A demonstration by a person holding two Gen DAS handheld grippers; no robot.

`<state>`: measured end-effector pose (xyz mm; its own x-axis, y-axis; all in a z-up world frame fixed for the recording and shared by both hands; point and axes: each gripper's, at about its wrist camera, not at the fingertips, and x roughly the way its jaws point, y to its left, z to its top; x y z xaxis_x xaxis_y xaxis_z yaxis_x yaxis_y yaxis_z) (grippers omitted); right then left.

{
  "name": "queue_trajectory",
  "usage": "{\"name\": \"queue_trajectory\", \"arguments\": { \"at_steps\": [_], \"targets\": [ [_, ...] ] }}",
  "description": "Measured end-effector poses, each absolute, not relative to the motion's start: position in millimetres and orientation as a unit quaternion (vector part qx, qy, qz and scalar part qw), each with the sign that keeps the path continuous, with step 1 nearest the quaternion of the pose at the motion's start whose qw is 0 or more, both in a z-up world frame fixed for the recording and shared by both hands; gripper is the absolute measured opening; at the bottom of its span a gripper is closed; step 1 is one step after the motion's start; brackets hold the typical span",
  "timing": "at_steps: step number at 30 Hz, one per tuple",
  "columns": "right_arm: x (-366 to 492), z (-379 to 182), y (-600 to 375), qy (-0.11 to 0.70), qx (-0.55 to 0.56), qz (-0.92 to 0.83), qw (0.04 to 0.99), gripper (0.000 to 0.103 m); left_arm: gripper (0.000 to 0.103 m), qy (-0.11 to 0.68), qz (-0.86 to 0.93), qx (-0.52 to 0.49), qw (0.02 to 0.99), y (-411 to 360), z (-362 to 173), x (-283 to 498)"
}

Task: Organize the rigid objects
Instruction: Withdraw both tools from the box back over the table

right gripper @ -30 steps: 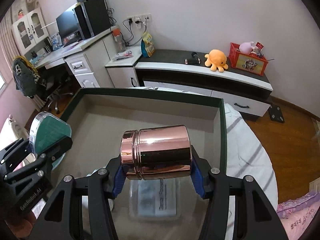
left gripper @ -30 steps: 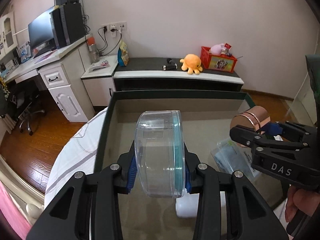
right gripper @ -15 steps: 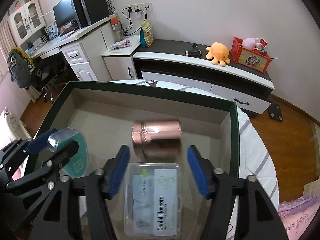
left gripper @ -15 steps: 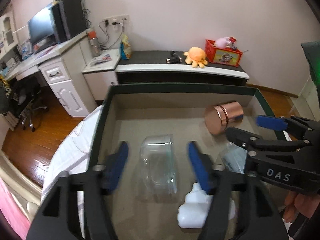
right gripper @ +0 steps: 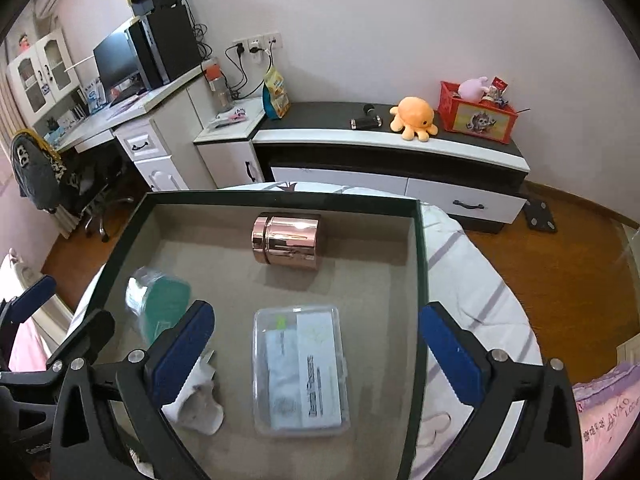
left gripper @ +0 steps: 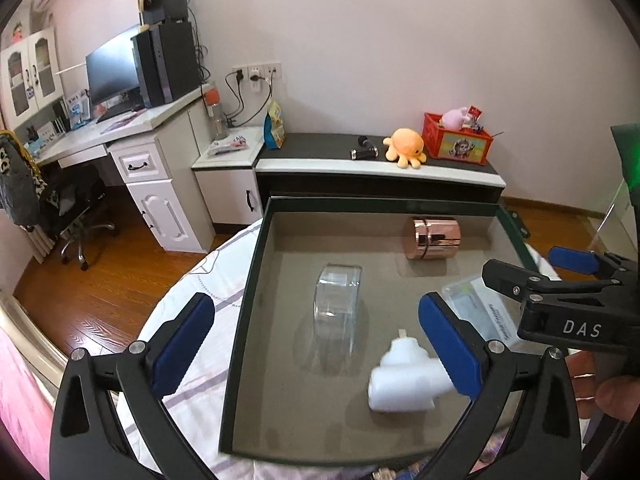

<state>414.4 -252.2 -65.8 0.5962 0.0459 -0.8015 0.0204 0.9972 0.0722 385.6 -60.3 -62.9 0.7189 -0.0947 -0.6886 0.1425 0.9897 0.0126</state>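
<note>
A green-rimmed box with a grey floor holds all the objects. The clear round container with a teal lid stands on edge at its middle left. The copper tin lies on its side near the far wall. Above the clear container my left gripper has its jaws opening wide, touching nothing. My right gripper hovers over a clear floss case, jaws opening, nothing gripped. A white bottle lies at the near side.
The box rests on a white striped cloth. Behind it stands a low cabinet with an orange plush octopus and a red crate. A desk with a monitor and a chair are at left. A hand holds the right gripper.
Both grippers opened and let go: the clear container and the copper tin dropped out of the jaws and now rest in the box. Both grippers rose a little.
</note>
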Motion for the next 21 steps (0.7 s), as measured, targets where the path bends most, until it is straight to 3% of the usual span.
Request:
{"name": "queue_trajectory", "arguments": {
  "at_steps": [21],
  "targets": [
    [231.3, 2.7, -240.2, 0.335, 0.07, 0.028, 0.939, 0.103, 0.103, 0.304, -0.05, -0.007, 0.951, -7.0, -11.8, 226.6]
  ]
}}
